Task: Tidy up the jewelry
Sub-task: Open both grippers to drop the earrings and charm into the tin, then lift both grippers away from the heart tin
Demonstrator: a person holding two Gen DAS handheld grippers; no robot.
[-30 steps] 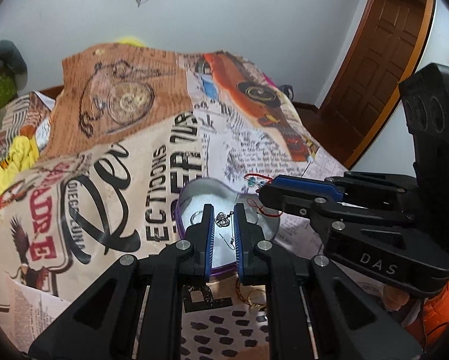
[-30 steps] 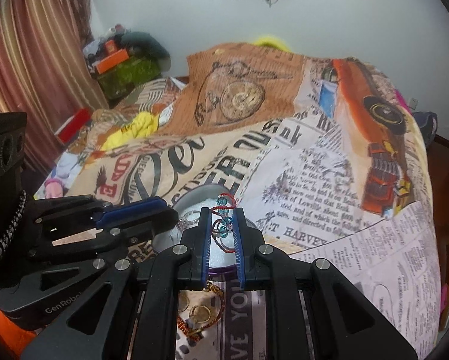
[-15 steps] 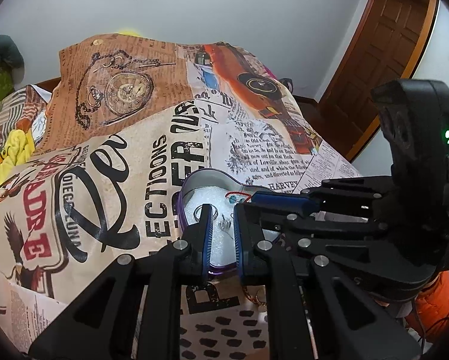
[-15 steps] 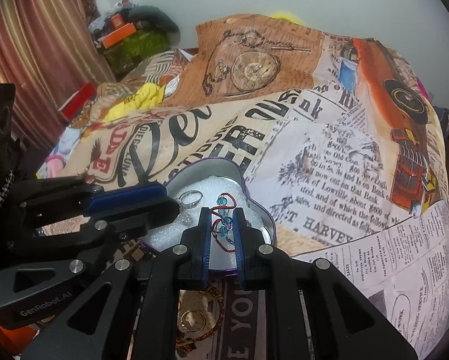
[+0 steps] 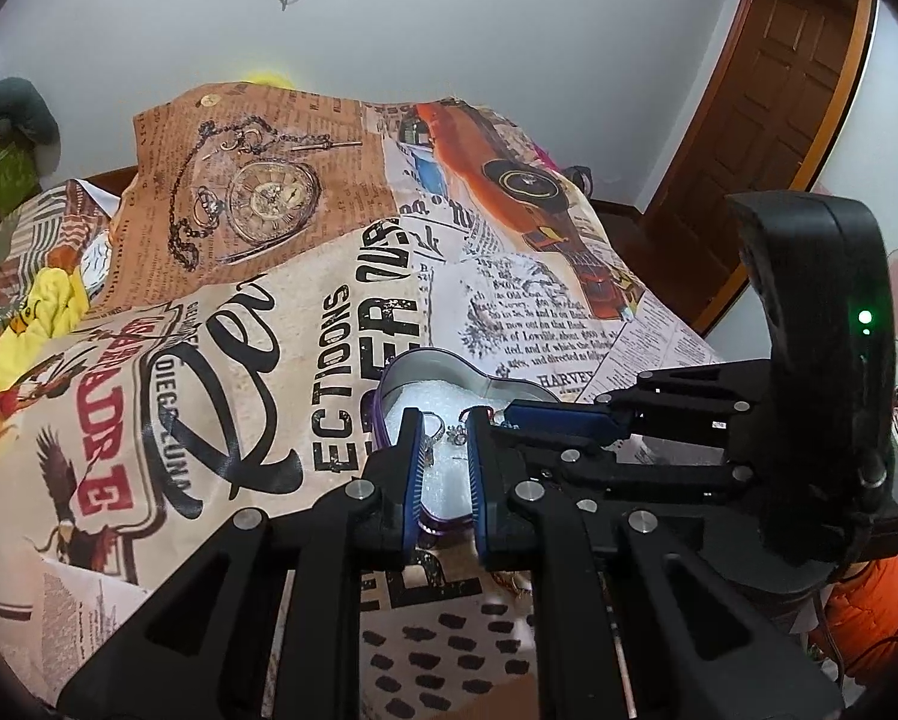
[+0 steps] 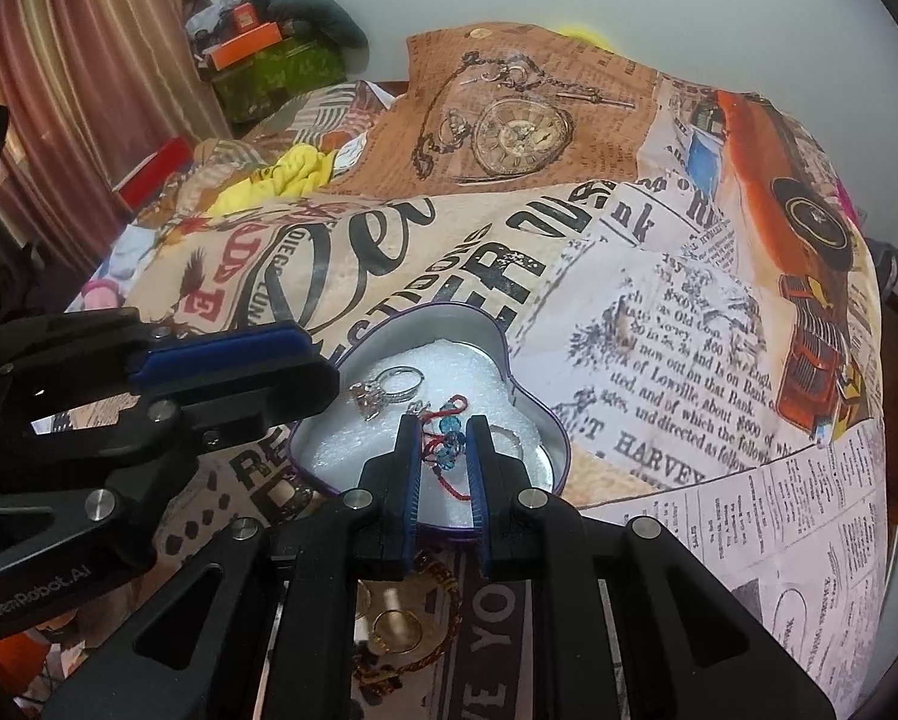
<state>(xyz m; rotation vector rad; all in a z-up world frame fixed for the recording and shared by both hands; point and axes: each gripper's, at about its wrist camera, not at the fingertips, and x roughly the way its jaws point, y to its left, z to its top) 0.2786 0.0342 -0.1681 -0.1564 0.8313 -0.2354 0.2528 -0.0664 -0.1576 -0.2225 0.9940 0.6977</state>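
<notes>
A heart-shaped tin (image 6: 509,354) with a white foam lining lies on the printed bedspread. My right gripper (image 6: 444,462) hangs low over the tin, shut on a red-thread bracelet with blue beads (image 6: 449,447) whose loose end trails on the foam. A silver ring (image 6: 392,387) and a small silver charm (image 6: 416,405) lie in the tin. My left gripper (image 6: 323,366) reaches in from the left, its tips at the tin's rim beside the ring, shut with nothing in it. In the left wrist view the ring (image 5: 434,429) shows between the left gripper's (image 5: 446,456) fingers, and the right gripper (image 5: 545,420) crosses from the right.
Gold rings and a beaded bracelet (image 6: 395,630) lie on the cloth just in front of the tin. The bedspread (image 5: 269,300) stretches far back to the wall. Boxes and clutter (image 6: 251,42) pile up at the far left by a curtain. A wooden door (image 5: 767,120) stands at the right.
Both grippers have come down and closer to the tin. The right gripper has brought the bracelet from above the rim down onto the foam. The left gripper's jaws look the same.
</notes>
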